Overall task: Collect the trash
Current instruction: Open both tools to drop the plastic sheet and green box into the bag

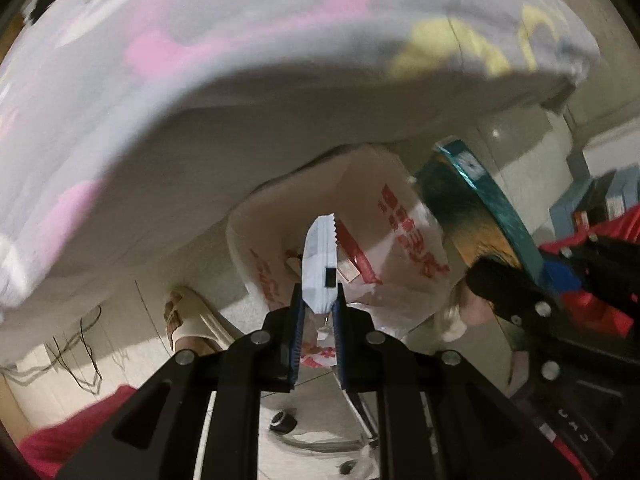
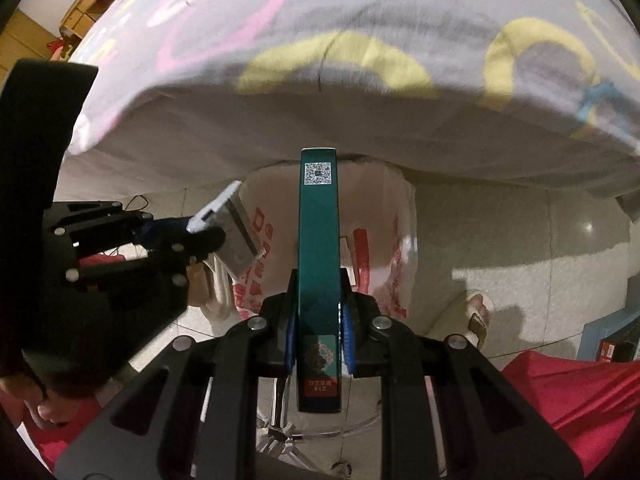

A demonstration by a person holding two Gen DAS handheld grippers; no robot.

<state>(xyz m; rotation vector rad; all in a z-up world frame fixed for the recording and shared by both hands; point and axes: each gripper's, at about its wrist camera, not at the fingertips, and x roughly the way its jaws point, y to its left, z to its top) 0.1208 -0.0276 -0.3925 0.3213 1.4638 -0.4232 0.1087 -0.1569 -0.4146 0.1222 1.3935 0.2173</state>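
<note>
My left gripper (image 1: 318, 304) is shut on a small white sachet wrapper (image 1: 319, 268) with a serrated top edge. It shows from the side in the right wrist view (image 2: 232, 226). My right gripper (image 2: 318, 304) is shut on a long teal box (image 2: 319, 240) with a QR code at its far end. The box also shows at the right in the left wrist view (image 1: 476, 216). Both items hang above an open white plastic bag with red print (image 1: 400, 232), which stands on the floor by the bed (image 2: 380, 240).
A bed with a white sheet printed in pink and yellow (image 1: 200, 80) fills the upper part of both views (image 2: 320, 60). Feet in beige slippers stand on the pale tiled floor (image 1: 188, 320) (image 2: 480, 316). Boxes sit at the right (image 1: 592, 200). Cables lie at the left (image 1: 80, 344).
</note>
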